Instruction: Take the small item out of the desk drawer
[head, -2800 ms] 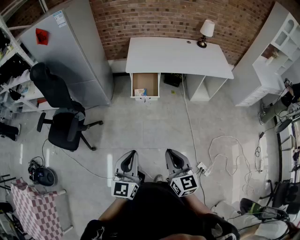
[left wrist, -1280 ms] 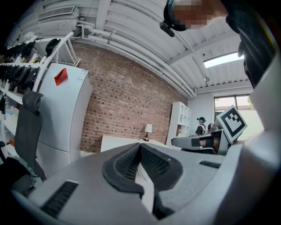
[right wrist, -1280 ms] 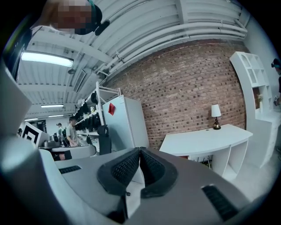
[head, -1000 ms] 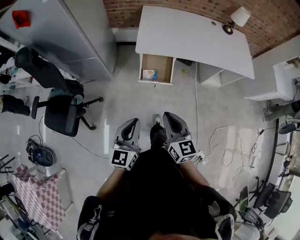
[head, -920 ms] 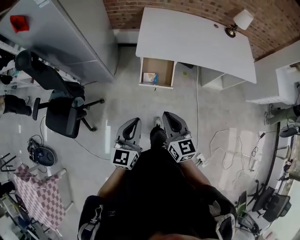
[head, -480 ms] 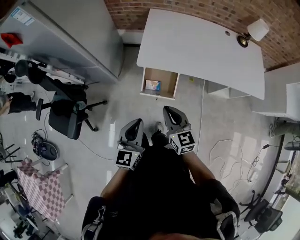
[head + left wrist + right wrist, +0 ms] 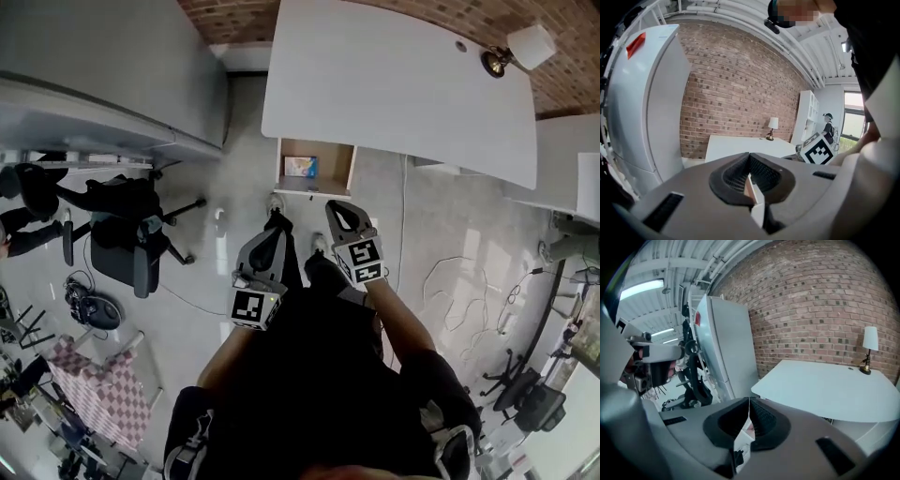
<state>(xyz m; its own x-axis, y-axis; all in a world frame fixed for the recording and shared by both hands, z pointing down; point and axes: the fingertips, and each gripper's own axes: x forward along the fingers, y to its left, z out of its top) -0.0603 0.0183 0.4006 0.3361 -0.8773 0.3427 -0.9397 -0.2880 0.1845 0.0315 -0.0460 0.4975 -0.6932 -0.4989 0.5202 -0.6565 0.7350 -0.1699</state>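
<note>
The white desk (image 7: 403, 84) stands against the brick wall, and its wooden drawer (image 7: 330, 156) is pulled open below the front edge. A small light-blue item (image 7: 301, 167) lies inside the drawer. My left gripper (image 7: 273, 236) is shut and empty, a short way in front of the drawer. My right gripper (image 7: 336, 209) is also shut and empty, just right of the drawer's front. In the left gripper view the jaws (image 7: 750, 161) are pressed together with the desk (image 7: 740, 145) beyond. The right gripper view shows shut jaws (image 7: 748, 408) below the desk top (image 7: 834, 390).
A lamp (image 7: 517, 49) stands on the desk's right end. A tall grey cabinet (image 7: 103, 66) is at the left, with a black office chair (image 7: 131, 253) in front of it. Cables (image 7: 469, 291) trail on the floor at the right. A checkered cloth (image 7: 98, 398) is at lower left.
The desk and open drawer have come much closer as the person walked toward them. Both grippers stay shut and now reach near the drawer front.
</note>
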